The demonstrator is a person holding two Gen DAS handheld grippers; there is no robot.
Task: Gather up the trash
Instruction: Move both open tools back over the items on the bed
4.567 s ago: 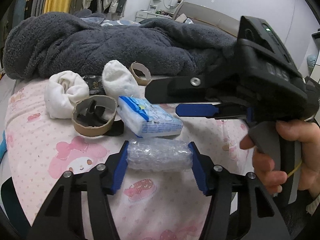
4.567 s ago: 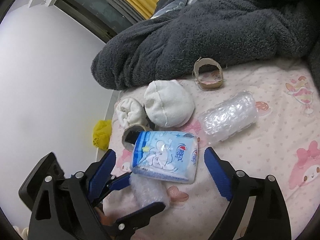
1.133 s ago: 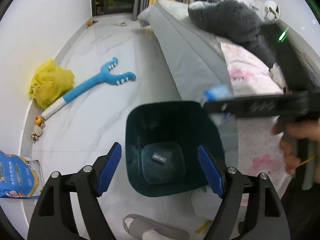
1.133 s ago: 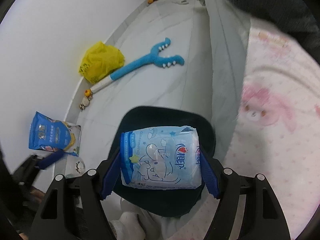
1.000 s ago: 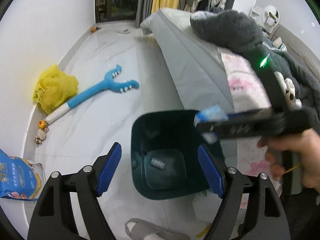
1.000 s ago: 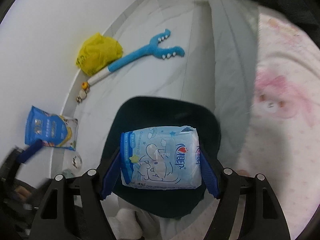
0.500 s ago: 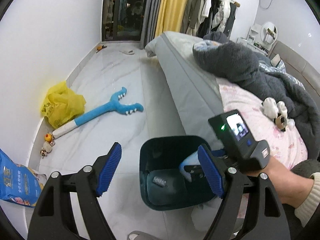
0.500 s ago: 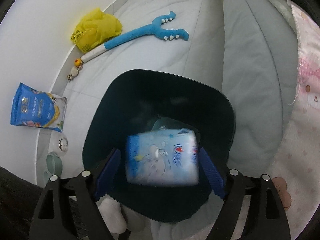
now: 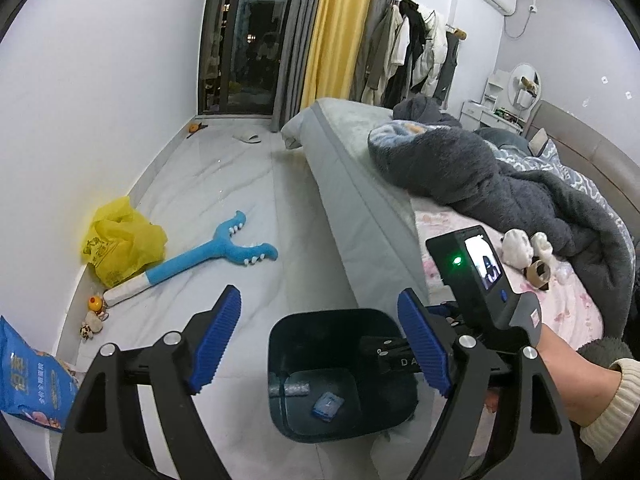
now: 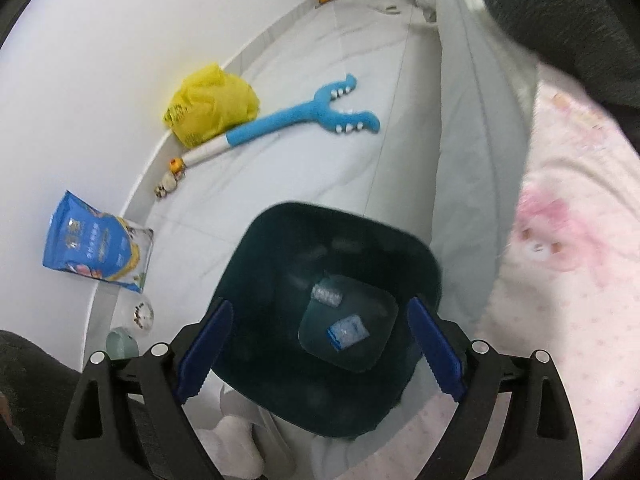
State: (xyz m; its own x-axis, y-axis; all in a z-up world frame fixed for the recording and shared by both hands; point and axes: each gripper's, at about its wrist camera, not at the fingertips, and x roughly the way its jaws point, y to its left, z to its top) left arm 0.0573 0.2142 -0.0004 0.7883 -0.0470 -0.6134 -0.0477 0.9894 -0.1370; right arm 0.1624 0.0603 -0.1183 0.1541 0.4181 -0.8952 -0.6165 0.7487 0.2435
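Right gripper [image 10: 320, 346]: jaws spread wide, having just been opening; nothing lies between the blue pads. Aimed steeply down over the bin mouth.
Left gripper [image 9: 320, 340]: jaws wide apart, nothing between the pads. Tilted down toward the floor, beside the bin.
Right hand [image 9: 560, 364]: grips the handle of the right gripper, seen from the left wrist view; a cream cuff shows at the wrist.
Bin [image 10: 260, 280]: dark teal, open-topped, standing on the floor against the side of the bed.
Tissue pack [image 10: 347, 330]: blue and white, lying flat on the bin floor, clear of both grippers.
Bubble-wrap roll [image 10: 327, 295]: lying on the bin floor near the tissue pack, not touching it.
Bed [image 9: 360, 200]: grey side panel next to the bin; pink patterned sheet on top.
Grey blanket [image 9: 500, 184]: heaped across the bed.
White socks [image 9: 524, 246]: two bundles on the sheet at the blanket edge.
Cardboard ring [image 9: 538, 274]: just beside the socks.
Yellow bag [image 10: 212, 104]: crumpled on the floor against the wall.
Blue toy [image 10: 304, 118]: forked, long-handled, lying on the floor beside the yellow bag.
Blue pouch [image 10: 96, 240]: lying on the floor by the wall.
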